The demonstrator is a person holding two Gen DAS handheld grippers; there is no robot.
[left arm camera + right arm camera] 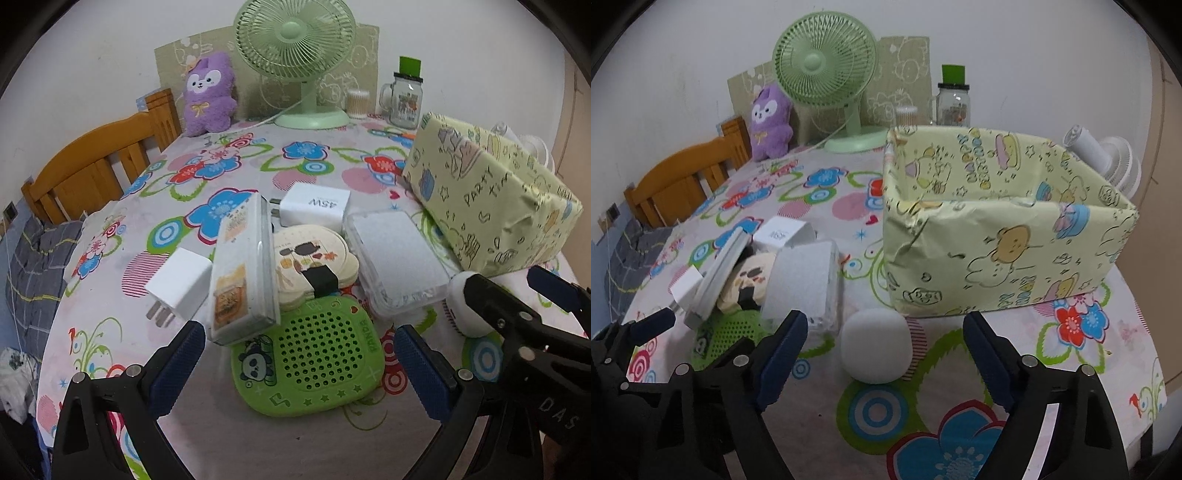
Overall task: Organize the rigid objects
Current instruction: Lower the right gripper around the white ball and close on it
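Both grippers are seen wide open and empty over a table covered by a floral tablecloth. The left gripper is held low with its blue-padded fingers on either side of a green panda speaker, no contact being made. On the speaker's far edge a long clear case is propped tilted, and a stack of cloud-shaped coasters with a black band is leaned beside it. A white plug adapter is laid just left of the case, prongs toward the camera; a second white charger marked 45W is set behind the coasters. A clear lidded box is placed to the right of the coasters. The right gripper is positioned with a white rounded object between its spread fingers, untouched as far as can be seen. Just beyond it an open bin wrapped in yellow cartoon paper is stood; what it holds cannot be made out. At the table's back a green desk fan, a purple plush toy and a glass mug jar with green lid are seen. A wooden chair is visible at the left.
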